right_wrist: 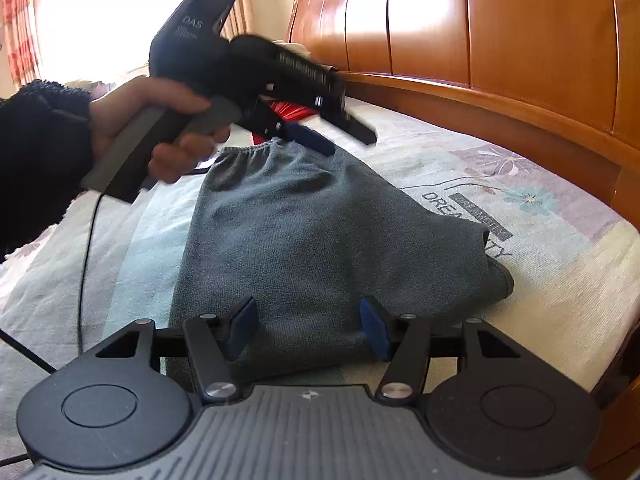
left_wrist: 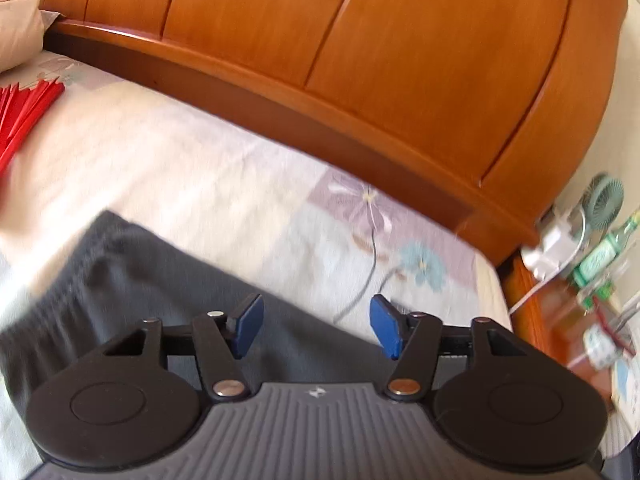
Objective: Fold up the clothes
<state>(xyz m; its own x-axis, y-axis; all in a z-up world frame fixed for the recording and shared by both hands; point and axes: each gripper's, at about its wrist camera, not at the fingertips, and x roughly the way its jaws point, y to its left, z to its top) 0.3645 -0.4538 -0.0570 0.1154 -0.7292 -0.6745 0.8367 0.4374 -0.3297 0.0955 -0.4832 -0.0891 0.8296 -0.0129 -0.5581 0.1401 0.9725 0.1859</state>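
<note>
A grey garment [right_wrist: 312, 232] with an elastic waistband lies folded on the flowered bedsheet [right_wrist: 540, 248]. My right gripper [right_wrist: 306, 326] hangs over its near edge, blue pads apart and nothing pinched between them. A hand in a dark sleeve [right_wrist: 132, 120] holds my left gripper [right_wrist: 340, 136] above the waistband end, a little off the cloth. In the left wrist view the left gripper [left_wrist: 316, 320] stands open over the garment's edge [left_wrist: 140, 268], with only cloth and sheet seen between its fingers.
A wooden headboard [left_wrist: 360, 60] runs along the far side of the bed. A red pleated object [left_wrist: 24, 112] and a pillow [left_wrist: 16, 24] lie at the left. A bedside stand [left_wrist: 568, 320] at the right carries a small fan [left_wrist: 604, 200], a green bottle and cables.
</note>
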